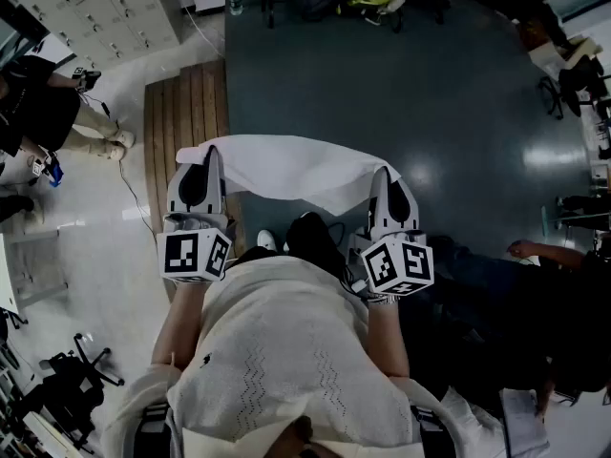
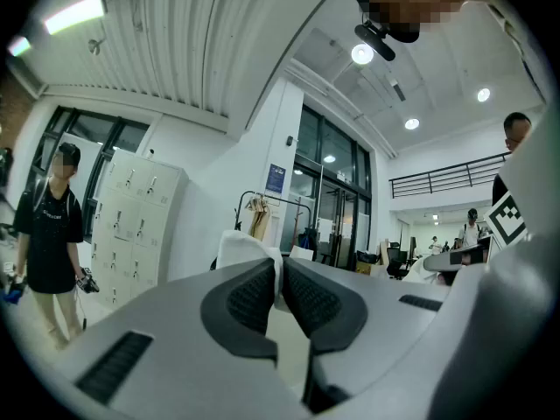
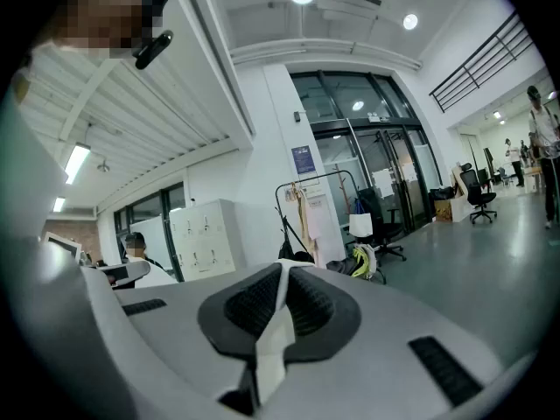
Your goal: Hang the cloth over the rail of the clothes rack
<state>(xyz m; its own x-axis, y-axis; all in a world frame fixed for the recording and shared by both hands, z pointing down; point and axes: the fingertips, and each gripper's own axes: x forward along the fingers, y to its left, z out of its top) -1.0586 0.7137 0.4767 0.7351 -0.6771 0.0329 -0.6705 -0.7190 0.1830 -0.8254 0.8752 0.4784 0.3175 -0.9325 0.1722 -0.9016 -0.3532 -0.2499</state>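
Teal floor (image 1: pixel 430 113), wooden platform (image 1: pixel 186 103), white cloth (image 1: pixel 286 165)

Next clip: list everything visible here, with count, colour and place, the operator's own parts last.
cloth: one, white, stretched between both grippers
clothes rack: one, black, ahead beside the glass doors
lockers: one bank, off-white, left of the rack
wooden platform: one, brown, below the cloth's left end
bystanders: several, mostly dark clothes, around the room
left gripper: one, grey, shut on the cloth's left end
right gripper: one, grey, shut on the cloth's right end
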